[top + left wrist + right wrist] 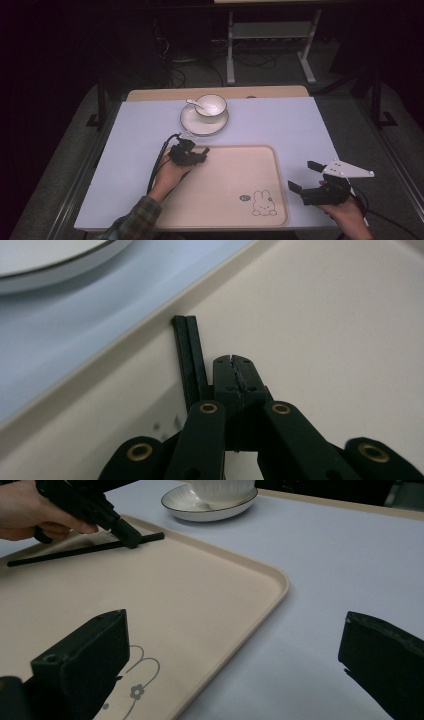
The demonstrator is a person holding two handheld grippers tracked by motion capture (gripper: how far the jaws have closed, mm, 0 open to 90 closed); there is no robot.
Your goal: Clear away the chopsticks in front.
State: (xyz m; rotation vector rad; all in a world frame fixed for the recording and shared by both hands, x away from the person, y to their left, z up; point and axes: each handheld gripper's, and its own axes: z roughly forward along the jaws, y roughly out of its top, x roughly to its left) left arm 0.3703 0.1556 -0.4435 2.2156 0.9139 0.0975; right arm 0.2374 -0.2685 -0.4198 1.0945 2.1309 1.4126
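my left claw (199,153) is pinched closed at the far-left corner of the beige tray (240,210), at about 11 o'clock on it. in the left gripper view its tips meet with nothing between them, and the pair of black chopsticks (190,357) lies just beside them on the tray floor, against the raised rim. in the right gripper view the tips seem to press on the sticks, so i cannot tell whether i have any hold at all.

the risk: if i lift now, i likely come up with nothing, or the thin sticks skid along the rim.

my right claw (306,176) is spread wide, holding nothing, over the surface (280,120) at 3 o'clock of the tray. the saucer (191,122) with its bowl (212,105) and spoon (194,103) sits at 12 o'clock, near enough for a sliding stick to knock.
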